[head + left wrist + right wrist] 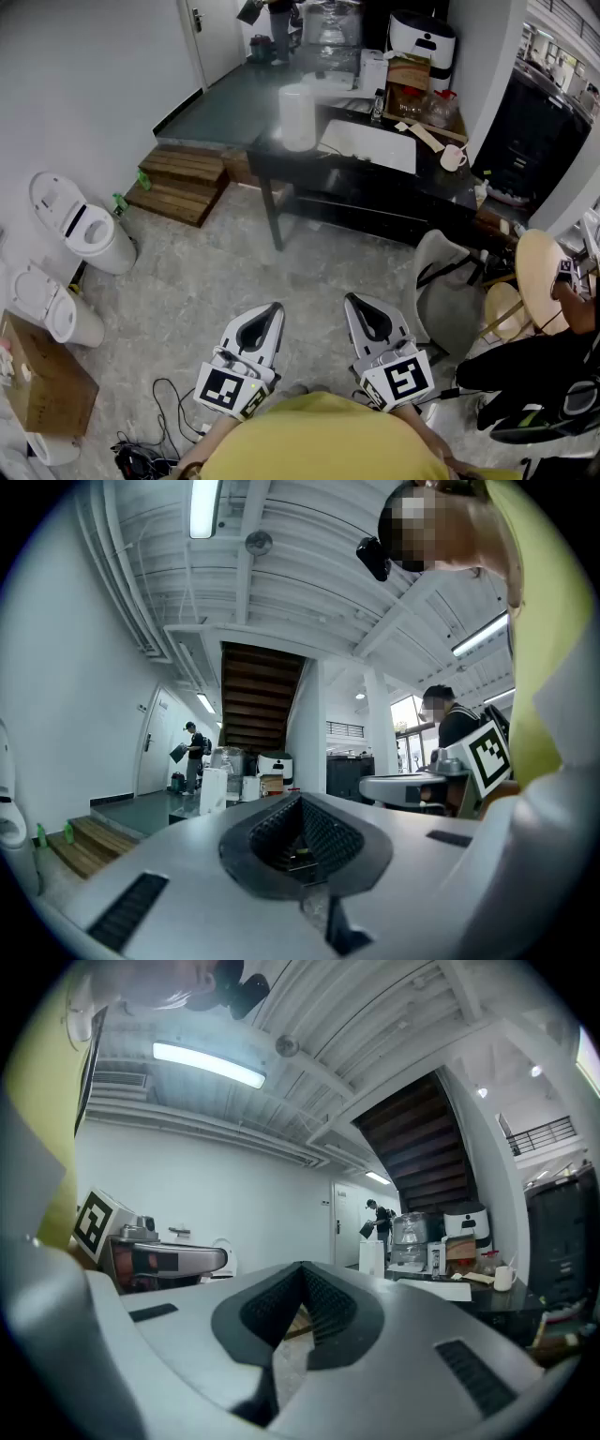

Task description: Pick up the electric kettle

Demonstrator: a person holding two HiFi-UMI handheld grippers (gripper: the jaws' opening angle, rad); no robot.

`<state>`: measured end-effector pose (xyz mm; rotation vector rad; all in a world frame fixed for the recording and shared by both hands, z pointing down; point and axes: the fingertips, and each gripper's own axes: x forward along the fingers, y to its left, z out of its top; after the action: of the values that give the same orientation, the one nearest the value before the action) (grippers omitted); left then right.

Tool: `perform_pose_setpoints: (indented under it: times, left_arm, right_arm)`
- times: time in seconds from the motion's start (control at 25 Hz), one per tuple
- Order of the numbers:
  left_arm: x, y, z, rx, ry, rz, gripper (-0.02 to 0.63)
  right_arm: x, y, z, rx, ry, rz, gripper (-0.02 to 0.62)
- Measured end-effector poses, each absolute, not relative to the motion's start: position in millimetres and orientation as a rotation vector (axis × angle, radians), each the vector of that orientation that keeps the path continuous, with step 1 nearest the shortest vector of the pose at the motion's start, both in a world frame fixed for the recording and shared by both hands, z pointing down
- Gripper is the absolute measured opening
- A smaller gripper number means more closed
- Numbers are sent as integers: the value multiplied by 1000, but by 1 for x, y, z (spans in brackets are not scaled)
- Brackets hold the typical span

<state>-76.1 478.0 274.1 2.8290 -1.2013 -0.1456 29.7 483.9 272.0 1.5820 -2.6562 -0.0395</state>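
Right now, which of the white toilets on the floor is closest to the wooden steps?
The far toilet, standing just left of the wooden steps. The near toilet sits closer to the person, beside the cardboard box.

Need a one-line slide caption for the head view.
Left gripper and right gripper, both shut and empty, held close to the person and facing a cluttered dark table across the room.

No readable text, brand or number anywhere. Only coded signs, patterns not letters:
- black-and-white square marker (225,389) on cube of left tool (273,308), lower centre of head view
- matching marker (400,379) on cube of right tool (353,301), just right of it
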Motion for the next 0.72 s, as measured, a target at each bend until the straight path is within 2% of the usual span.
perform_pose_setpoints:
  times: [0.72]
  left_arm:
    - [-64, 495, 285, 2800, -1239, -117, 9]
  right_arm:
    - [50, 497, 277, 1580, -2693, 7, 15]
